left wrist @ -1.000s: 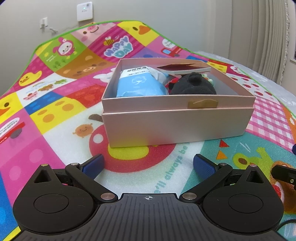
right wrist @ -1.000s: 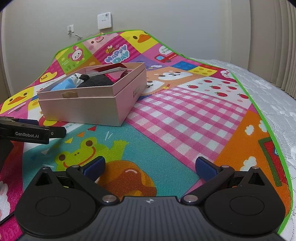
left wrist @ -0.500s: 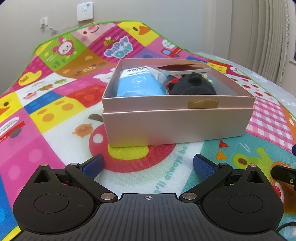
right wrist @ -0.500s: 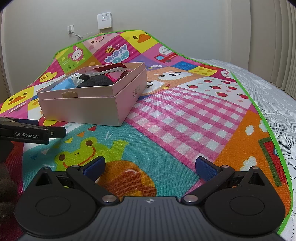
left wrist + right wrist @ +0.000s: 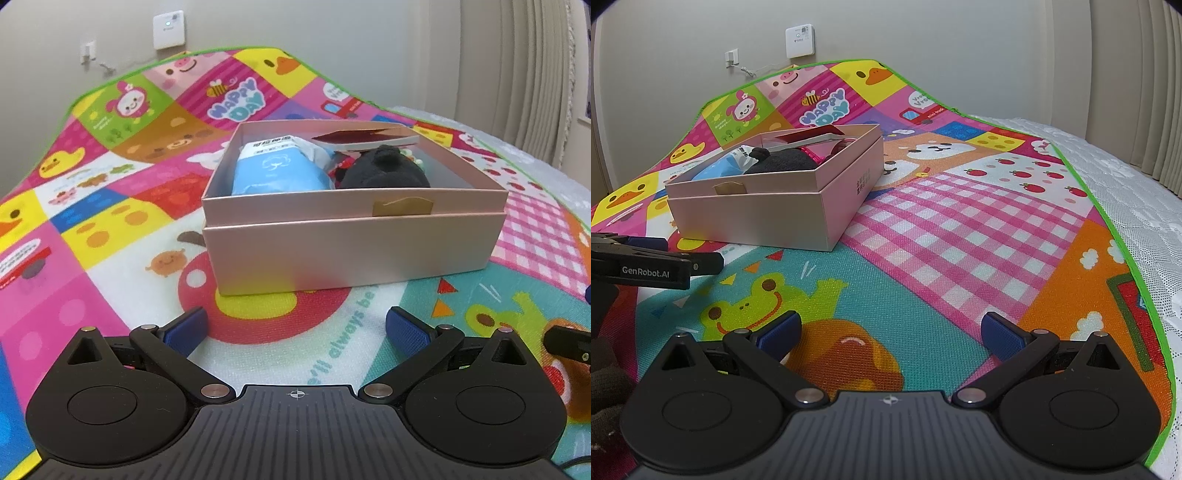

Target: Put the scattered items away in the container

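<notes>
Both grippers, left [image 5: 295, 328] and right [image 5: 890, 330], empty with jaws spread. Pink box [image 5: 351, 254] at 12 o'clock on the play mat [image 5: 960, 236] holds blue pack [image 5: 277, 173], black plush [image 5: 384, 173]. Risk: nudging the box wall could shift it.

A plain, pale wall [image 5: 923, 33] stands at the back of the room. A small white box [image 5: 799, 36] with a tiny light hangs on it. Near the box is a white plug socket [image 5: 731, 57] with a thin cord hanging down. A bright play mat [image 5: 960, 229] with a green edge is spread out, full of ducks, a pig, a frog and pink checks. To the right of the mat lies a white bumpy bed cover [image 5: 1137, 192]. Pale curtains [image 5: 535, 74] with long folds hang on the right side. The light is soft and even.
</notes>
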Tool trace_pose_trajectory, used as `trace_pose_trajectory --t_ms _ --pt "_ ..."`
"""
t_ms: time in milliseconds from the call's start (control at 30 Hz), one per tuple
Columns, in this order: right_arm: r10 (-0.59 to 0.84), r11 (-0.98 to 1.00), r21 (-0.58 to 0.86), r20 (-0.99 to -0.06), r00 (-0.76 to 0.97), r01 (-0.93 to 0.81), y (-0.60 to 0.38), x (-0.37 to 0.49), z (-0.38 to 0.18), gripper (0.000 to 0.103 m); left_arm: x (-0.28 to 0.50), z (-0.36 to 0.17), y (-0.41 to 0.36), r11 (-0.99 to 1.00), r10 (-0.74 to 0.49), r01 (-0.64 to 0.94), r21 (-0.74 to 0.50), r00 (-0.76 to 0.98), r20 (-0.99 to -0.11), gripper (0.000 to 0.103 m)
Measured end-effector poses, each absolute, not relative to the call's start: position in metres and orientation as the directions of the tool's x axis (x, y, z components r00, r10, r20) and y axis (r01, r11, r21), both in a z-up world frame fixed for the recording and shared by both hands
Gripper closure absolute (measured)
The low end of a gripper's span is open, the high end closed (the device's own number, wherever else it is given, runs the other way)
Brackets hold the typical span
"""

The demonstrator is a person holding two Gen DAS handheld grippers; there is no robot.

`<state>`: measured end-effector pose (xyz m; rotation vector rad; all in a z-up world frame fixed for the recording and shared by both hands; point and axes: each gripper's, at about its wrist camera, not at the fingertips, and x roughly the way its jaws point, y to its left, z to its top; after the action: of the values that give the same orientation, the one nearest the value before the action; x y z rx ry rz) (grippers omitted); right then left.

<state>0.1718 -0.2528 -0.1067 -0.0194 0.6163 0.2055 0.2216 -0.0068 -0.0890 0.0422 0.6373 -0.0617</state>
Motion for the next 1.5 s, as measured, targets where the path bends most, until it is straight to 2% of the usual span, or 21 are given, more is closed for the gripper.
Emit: trace_pose_trajectory --t_ms 133,1500 --pt "0.186 0.979 0.044 -0.576 0.796 -0.197 -0.2528 0.1718 -0.1069 0.000 0.2229 -0.0885 -0.0028 0.997 -0.062 0.073 -0.007 0.795 -0.603 0.000" --pt "0.184 0.980 0.041 -0.576 0.796 -0.196 -0.2520 0.1718 -0.1069 0.000 0.2234 -0.0890 -0.0041 0.997 -0.054 0.072 0.006 0.794 -0.605 0.000"
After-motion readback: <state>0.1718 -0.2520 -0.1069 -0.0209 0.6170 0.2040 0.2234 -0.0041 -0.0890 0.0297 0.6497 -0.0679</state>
